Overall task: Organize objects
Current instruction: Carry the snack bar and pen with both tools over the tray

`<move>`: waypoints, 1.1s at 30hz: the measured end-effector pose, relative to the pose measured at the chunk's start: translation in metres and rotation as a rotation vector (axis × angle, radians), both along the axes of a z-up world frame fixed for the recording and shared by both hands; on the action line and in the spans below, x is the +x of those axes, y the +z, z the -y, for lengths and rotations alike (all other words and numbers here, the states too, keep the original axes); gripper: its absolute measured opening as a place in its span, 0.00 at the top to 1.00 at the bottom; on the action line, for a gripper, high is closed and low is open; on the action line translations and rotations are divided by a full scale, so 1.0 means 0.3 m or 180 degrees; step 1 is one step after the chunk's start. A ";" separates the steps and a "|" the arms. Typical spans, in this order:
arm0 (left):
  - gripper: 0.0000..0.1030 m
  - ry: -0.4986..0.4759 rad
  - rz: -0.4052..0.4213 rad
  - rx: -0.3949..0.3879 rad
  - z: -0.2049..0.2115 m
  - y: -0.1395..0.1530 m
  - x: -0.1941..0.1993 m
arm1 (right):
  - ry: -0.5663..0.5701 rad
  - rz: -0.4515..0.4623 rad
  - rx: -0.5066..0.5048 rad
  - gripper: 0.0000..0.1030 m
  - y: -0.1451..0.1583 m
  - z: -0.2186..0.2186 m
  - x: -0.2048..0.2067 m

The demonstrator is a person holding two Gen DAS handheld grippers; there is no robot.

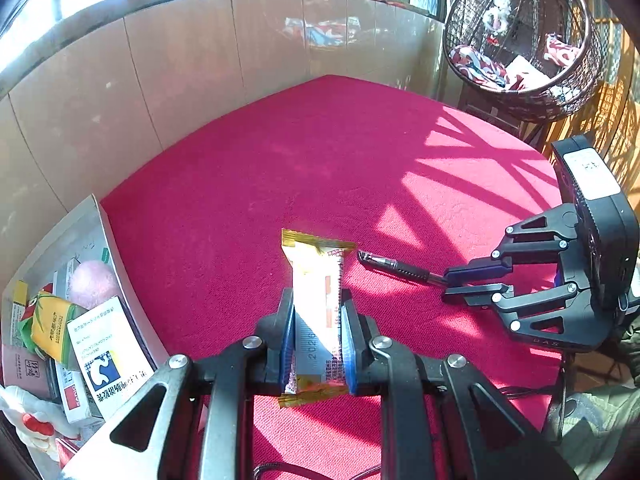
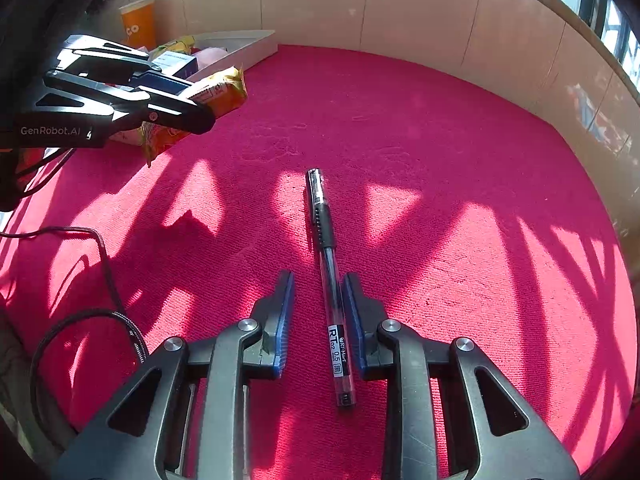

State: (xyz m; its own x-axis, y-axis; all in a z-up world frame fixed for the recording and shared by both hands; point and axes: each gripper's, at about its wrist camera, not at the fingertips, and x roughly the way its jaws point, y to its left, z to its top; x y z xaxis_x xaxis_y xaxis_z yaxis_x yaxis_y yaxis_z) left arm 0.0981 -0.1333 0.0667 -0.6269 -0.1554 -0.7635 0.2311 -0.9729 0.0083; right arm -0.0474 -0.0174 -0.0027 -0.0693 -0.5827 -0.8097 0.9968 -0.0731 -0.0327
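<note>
A yellow and white snack packet point(image 1: 316, 276) stands up between the pads of my left gripper point(image 1: 316, 296), which is shut on it and holds it above the red cloth. The right wrist view shows the same packet point(image 2: 224, 88) in that gripper point(image 2: 202, 118) at the upper left. A black gel pen point(image 2: 324, 232) lies lengthwise between the jaws of my right gripper point(image 2: 318, 280). The pen runs close along the right pad, and red cloth shows between it and the left pad. In the left wrist view the pen point(image 1: 394, 268) sticks out of the right gripper point(image 1: 446, 284).
A shallow white box point(image 1: 106, 236) at the left edge holds several cartons, packets and a pink ball. An orange cup point(image 2: 138, 22) stands behind the box point(image 2: 256, 46). The red cloth point(image 1: 320, 152) is bounded by a tan wall. A hanging wicker chair point(image 1: 520, 40) is beyond. Cables point(image 2: 104, 264) trail at the left.
</note>
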 end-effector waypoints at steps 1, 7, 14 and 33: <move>0.81 0.0034 -0.0067 -0.0010 -0.008 0.013 0.007 | 0.0015 0.0051 -0.0030 0.93 0.005 -0.003 0.003; 0.81 0.0150 -0.0367 -0.0051 -0.026 0.088 0.058 | -0.0075 0.0265 -0.0390 0.93 0.093 -0.014 -0.001; 0.81 0.0320 -0.0436 -0.0149 -0.023 0.098 0.081 | -0.0149 0.0328 -0.0680 0.93 0.188 -0.008 -0.010; 0.81 0.0769 -0.0753 -0.0082 0.065 0.117 0.234 | -0.0011 0.0147 -0.0902 0.93 0.326 0.073 0.128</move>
